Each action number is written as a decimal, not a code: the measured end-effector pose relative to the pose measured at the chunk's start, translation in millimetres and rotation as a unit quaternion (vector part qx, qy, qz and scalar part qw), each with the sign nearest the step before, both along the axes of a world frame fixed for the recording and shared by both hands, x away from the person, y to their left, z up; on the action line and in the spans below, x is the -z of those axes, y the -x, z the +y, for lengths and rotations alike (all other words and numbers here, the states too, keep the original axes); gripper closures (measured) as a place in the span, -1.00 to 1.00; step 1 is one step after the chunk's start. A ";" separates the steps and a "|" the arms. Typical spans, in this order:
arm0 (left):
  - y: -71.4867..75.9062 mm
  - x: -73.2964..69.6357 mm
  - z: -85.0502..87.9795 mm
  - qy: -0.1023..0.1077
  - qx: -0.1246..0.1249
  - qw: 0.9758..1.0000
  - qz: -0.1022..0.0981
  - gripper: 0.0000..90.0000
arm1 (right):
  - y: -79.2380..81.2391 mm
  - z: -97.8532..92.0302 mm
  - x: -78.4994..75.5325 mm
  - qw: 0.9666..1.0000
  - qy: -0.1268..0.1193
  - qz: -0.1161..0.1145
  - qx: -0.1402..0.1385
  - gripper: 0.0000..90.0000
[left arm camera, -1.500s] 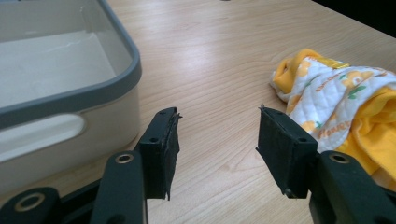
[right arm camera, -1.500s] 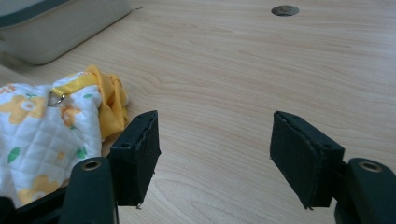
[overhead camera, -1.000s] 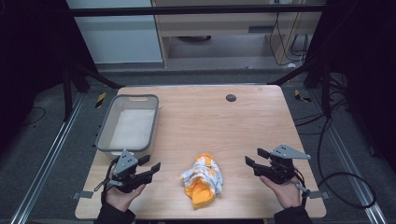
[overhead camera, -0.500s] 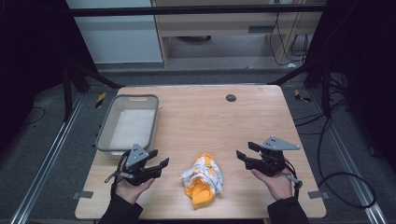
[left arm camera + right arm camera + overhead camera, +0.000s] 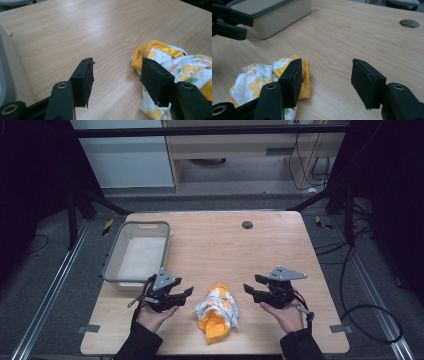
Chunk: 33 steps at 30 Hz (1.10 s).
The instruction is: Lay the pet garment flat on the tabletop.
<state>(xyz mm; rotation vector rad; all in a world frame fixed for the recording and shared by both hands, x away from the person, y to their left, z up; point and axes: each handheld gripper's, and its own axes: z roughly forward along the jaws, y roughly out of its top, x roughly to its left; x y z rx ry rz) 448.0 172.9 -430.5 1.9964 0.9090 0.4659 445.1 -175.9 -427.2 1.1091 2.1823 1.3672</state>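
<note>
Both grippers stand spread and hold nothing: the left gripper (image 5: pixel 187 292) just left of the crumpled yellow-and-white cloth (image 5: pixel 217 312) on the surface (image 5: pixel 280 245), the right gripper (image 5: pixel 248 289), jaws having just narrowed slightly, just right of it

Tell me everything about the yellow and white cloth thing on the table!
The crumpled cloth looks like soft quilted fabric, white with yellow flowers, small green leaves and orange letters. It has thick yellow-orange edging and a shiny yellow ribbon strip. It lies bunched in a heap on the wooden table, near the front edge, between the two grippers. Only the table touches it: neither gripper's pads press on it.
</note>
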 end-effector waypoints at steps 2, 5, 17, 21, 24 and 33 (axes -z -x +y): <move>-2.1 1.5 -3.0 0.000 0.004 1.000 0.004 -0.05 | -0.1 0.9 1.1 1.000 0.001 0.002 -0.001 -0.05; -4.7 4.2 -8.8 -0.004 0.010 1.000 0.009 -0.03 | -0.5 4.4 3.8 1.000 0.007 0.005 -0.006 -0.04; -13.1 15.9 -26.5 -0.011 0.029 0.999 0.030 0.09 | -3.0 13.8 16.9 0.999 0.017 0.023 -0.025 0.05; -14.4 17.9 -30.7 -0.012 0.035 0.999 0.032 0.13 | -4.0 17.6 20.7 0.999 0.019 0.029 -0.032 0.06; -16.3 20.4 -36.4 -0.013 0.045 0.998 0.036 0.14 | -4.2 20.6 22.6 0.999 0.024 0.033 -0.036 0.07; -18.8 26.1 -45.4 -0.018 0.058 0.997 0.045 0.17 | -5.2 28.4 28.5 0.997 0.034 0.042 -0.054 0.13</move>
